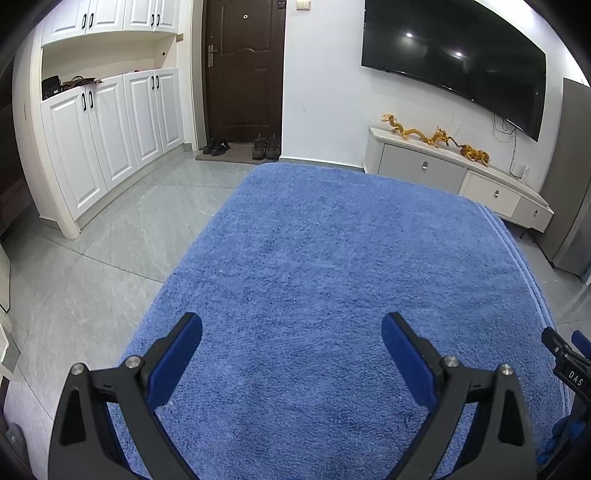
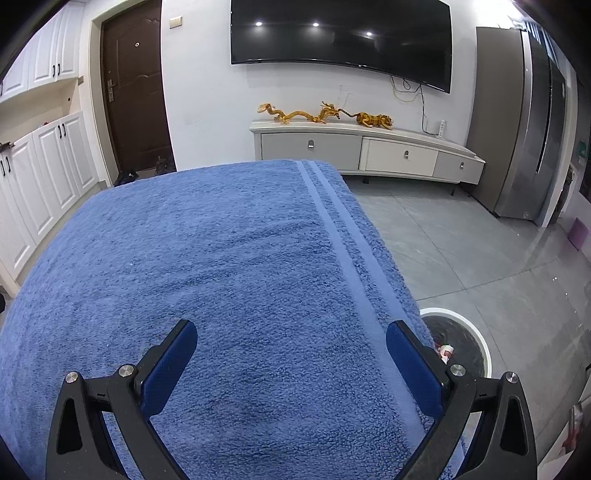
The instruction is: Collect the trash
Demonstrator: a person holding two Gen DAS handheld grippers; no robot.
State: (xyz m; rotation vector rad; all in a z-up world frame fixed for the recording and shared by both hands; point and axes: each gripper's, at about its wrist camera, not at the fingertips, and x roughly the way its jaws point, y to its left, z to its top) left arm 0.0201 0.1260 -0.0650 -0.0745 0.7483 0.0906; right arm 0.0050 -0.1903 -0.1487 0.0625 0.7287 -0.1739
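A blue towel (image 1: 314, 266) covers the table and fills both wrist views, with nothing lying on it. My left gripper (image 1: 291, 328) hangs open over the towel (image 2: 221, 266), nothing between its blue pads. My right gripper (image 2: 291, 336) is open too, above the towel's right edge. Its tip (image 1: 561, 347) also shows at the right border of the left wrist view. On the floor beside the table's right edge stands a round white-rimmed trash bin (image 2: 480, 339). Scraps of trash (image 2: 445, 350) lie inside it, partly hidden by my right finger.
Against the far wall stands a low TV cabinet (image 2: 369, 147) with golden dragon figures (image 2: 325, 114) under a wall-mounted TV (image 2: 340, 33). White cupboards (image 1: 110, 133) and a dark door (image 1: 243, 70) with shoes (image 1: 266, 147) are at left. A grey fridge (image 2: 528, 122) stands right. The floor is grey tile.
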